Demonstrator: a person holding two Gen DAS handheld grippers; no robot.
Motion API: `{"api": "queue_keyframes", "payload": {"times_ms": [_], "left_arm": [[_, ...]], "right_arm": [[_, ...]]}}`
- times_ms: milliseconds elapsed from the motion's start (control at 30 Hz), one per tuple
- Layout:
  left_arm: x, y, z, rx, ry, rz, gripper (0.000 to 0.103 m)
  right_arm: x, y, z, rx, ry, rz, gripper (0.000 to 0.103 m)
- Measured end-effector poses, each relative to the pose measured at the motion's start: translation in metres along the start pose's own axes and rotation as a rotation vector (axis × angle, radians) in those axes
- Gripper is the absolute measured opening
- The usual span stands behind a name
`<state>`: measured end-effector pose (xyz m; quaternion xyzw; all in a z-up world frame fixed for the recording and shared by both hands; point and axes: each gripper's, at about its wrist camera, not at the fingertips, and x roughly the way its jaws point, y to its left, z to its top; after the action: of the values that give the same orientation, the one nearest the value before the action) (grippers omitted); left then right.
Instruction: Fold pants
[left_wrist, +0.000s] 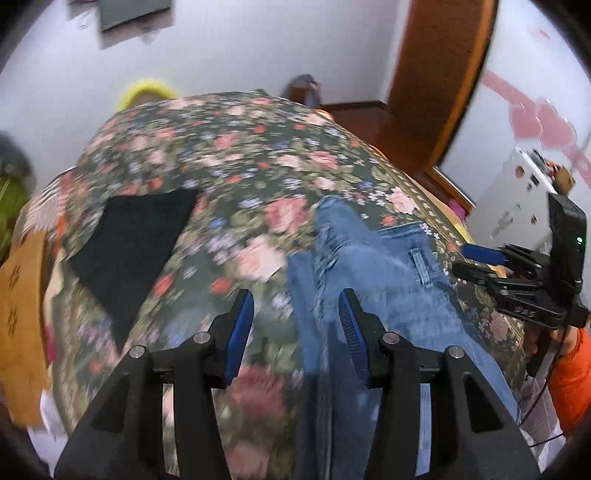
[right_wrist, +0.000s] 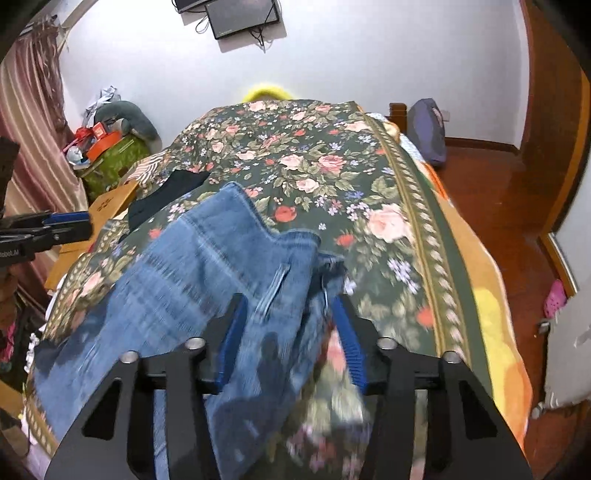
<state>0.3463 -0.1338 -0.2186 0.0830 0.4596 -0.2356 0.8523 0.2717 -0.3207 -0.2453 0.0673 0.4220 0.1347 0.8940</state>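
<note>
Blue jeans (left_wrist: 373, 266) lie on a floral bedspread (left_wrist: 236, 155); in the right wrist view the jeans (right_wrist: 192, 266) spread from the lower left toward the middle, with a belt loop showing. My left gripper (left_wrist: 297, 301) is open above the jeans' left edge, holding nothing. My right gripper (right_wrist: 288, 306) is open over the waistband area, cloth between its blue pads (right_wrist: 347, 332) but not clamped. The right gripper shows at the right edge of the left wrist view (left_wrist: 469, 262); the left gripper shows at the left edge of the right wrist view (right_wrist: 77, 225).
A black garment (left_wrist: 129, 243) lies on the bedspread to the left of the jeans. A brown cardboard piece (left_wrist: 22, 325) sits at the bed's left edge. Boxes and clutter (right_wrist: 107, 147) stand by the curtain. A wooden floor (right_wrist: 509, 206) runs along the right side.
</note>
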Motion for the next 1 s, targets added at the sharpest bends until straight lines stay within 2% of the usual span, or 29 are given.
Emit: {"api": "queue_keyframes", "payload": {"times_ms": [167, 200, 300, 400, 500, 667, 733, 833, 933, 1000], "left_arm": [[0.047, -0.013, 0.014, 0.055, 0.062, -0.085, 0.048], [0.054, -0.013, 0.013, 0.059, 0.077, -0.094, 0.048], [0.07, -0.013, 0.008, 0.054, 0.105, -0.084, 0.048], [0.072, -0.009, 0.002, 0.025, 0.093, -0.081, 0.049], [0.075, -0.008, 0.0, 0.012, 0.104, -0.055, 0.049], [0.089, -0.005, -0.003, -0.013, 0.133, -0.03, 0.051], [0.089, -0.003, -0.001, -0.017, 0.136, -0.042, 0.051], [0.077, -0.004, 0.0, -0.006, 0.125, -0.039, 0.05], [0.048, -0.008, -0.003, 0.032, 0.068, -0.001, 0.05], [0.032, -0.009, -0.006, 0.036, 0.043, -0.012, 0.05]], "right_arm": [[0.04, -0.011, 0.008, 0.04, 0.049, 0.04, 0.038], [0.045, -0.012, 0.008, 0.041, 0.058, 0.042, 0.03], [0.055, -0.015, 0.006, 0.069, 0.061, 0.072, 0.019], [0.047, -0.013, 0.006, 0.056, 0.007, 0.067, 0.015], [0.044, -0.01, 0.008, 0.008, -0.012, 0.04, 0.014], [0.07, -0.01, 0.005, -0.051, 0.056, 0.008, 0.015], [0.069, -0.008, 0.008, -0.067, 0.077, -0.004, 0.015], [0.052, -0.007, 0.016, -0.073, 0.089, -0.019, 0.016], [0.027, -0.005, 0.017, -0.085, 0.056, -0.048, 0.018], [0.004, -0.005, 0.015, -0.069, 0.034, -0.054, 0.026]]}}
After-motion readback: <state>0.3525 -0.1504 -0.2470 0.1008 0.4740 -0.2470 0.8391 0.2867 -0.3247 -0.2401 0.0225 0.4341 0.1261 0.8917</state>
